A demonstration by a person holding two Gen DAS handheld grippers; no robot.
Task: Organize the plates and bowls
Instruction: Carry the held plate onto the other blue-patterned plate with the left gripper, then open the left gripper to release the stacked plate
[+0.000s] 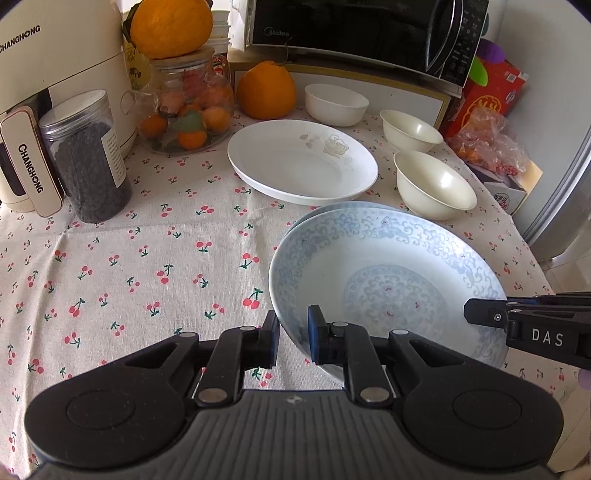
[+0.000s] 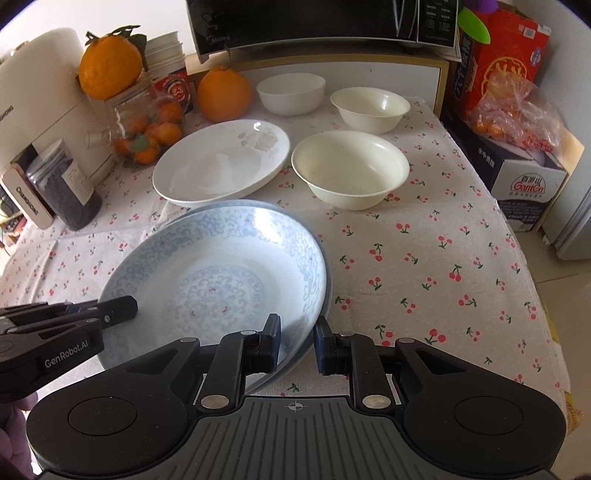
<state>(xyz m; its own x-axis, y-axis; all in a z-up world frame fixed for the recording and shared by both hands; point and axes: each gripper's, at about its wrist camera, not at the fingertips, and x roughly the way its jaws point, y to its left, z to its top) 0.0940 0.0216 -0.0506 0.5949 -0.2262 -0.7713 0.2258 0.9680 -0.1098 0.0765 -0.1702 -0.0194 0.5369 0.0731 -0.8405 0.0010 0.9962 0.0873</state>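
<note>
A blue-patterned plate (image 1: 388, 273) (image 2: 218, 273) rests on a second like plate whose rim (image 1: 325, 210) (image 2: 236, 204) shows behind it. My left gripper (image 1: 293, 338) straddles the top plate's left rim, jaws a little apart around it; it also shows in the right wrist view (image 2: 122, 308). My right gripper (image 2: 297, 341) straddles the right rim the same way, and shows in the left wrist view (image 1: 480, 312). Behind lie a white plate (image 1: 301, 160) (image 2: 221, 164), a white bowl (image 1: 336, 103) (image 2: 290, 92) and two cream bowls (image 1: 434, 184) (image 2: 349, 168), (image 1: 410, 131) (image 2: 369, 107).
A cherry-print cloth (image 1: 147, 266) (image 2: 424, 258) covers the table. At the back stand a microwave (image 1: 354, 33), oranges (image 1: 266, 90), a glass fruit jar (image 1: 188, 107), a dark jar (image 1: 88, 158) and a cream appliance (image 1: 55, 55). Boxes and a bag (image 2: 513, 110) sit right.
</note>
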